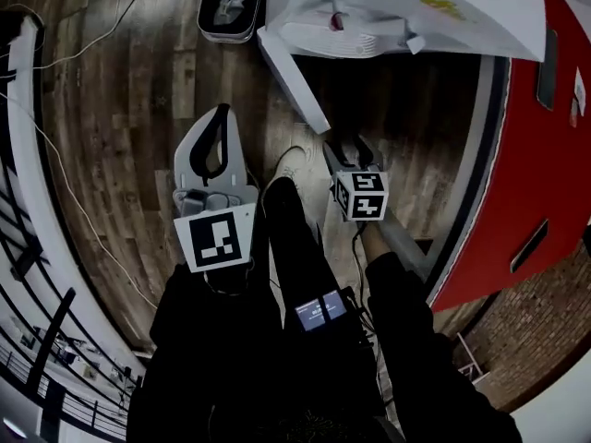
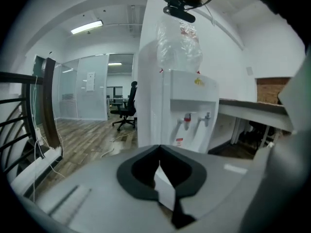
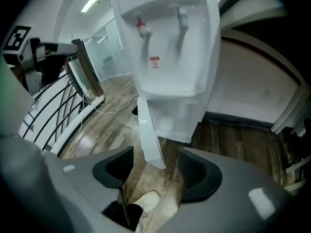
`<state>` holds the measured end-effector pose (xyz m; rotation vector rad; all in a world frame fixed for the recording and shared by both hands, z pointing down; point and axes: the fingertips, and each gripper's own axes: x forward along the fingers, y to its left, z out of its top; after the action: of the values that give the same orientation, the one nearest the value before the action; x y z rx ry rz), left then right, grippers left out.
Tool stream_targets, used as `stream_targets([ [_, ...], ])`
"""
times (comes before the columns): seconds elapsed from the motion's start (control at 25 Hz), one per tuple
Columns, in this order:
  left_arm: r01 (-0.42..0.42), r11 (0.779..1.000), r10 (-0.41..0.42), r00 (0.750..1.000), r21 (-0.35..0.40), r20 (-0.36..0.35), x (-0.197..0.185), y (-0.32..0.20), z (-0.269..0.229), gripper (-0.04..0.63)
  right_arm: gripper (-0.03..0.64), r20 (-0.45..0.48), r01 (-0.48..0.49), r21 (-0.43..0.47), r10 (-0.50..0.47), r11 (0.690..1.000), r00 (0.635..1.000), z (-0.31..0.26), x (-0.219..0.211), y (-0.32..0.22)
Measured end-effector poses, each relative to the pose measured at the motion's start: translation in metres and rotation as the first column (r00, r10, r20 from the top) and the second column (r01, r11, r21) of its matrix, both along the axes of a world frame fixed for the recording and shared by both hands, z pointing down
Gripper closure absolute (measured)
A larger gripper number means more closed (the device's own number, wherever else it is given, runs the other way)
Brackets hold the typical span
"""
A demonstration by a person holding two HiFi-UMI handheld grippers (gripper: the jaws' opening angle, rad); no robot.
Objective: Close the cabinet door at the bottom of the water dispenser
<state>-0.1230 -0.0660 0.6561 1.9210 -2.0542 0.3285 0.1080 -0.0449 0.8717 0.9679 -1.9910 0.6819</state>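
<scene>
While cabinet door (image 3: pixel 148 130) stands open, it lies edge-on ahead of spread, empty right gripper (image 3: pixel 155 159); left gripper (image 2: pixel 159 148), pressed together, seemingly farther.

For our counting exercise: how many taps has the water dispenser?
2: red-topped tap on the left of the water dispenser front, grey tap on the right. None looks hidden.

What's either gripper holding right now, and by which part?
Nothing. Right gripper: jaws apart, empty; the open cabinet door lies ahead, ungripped. Left gripper: shut, empty.
</scene>
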Motion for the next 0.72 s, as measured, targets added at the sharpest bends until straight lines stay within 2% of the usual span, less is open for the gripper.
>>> stream_targets([
  [0.12,-0.001,0.999,0.001,1.0,-0.037,-0.019,-0.003,0.009,0.032,0.588,0.325,-0.052,0.011,-0.04,-0.013,0.999,0.999,0.056,0.001,0.004],
  [0.24,0.008,0.997,-0.01,1.0,-0.077,-0.023,-0.008,0.017,0.059,0.588,0.325,-0.072,-0.021,-0.07,0.016,0.997,0.997,0.086,-0.002,0.002],
  [0.4,0.044,0.994,-0.048,0.998,-0.102,-0.038,-0.017,0.024,0.07,0.588,0.327,-0.079,-0.036,-0.084,0.03,0.996,0.996,0.092,-0.011,-0.002],
  [0.6,0.035,0.996,-0.039,0.998,-0.078,-0.043,-0.015,0.008,0.065,0.588,0.33,-0.119,-0.07,-0.078,0.061,0.994,0.991,0.092,0.008,-0.022],
  [0.72,0.043,0.996,-0.047,0.997,-0.073,-0.063,-0.011,0.003,0.066,0.588,0.392,-0.151,-0.11,-0.026,0.105,0.994,0.983,0.091,0.025,-0.045],
])
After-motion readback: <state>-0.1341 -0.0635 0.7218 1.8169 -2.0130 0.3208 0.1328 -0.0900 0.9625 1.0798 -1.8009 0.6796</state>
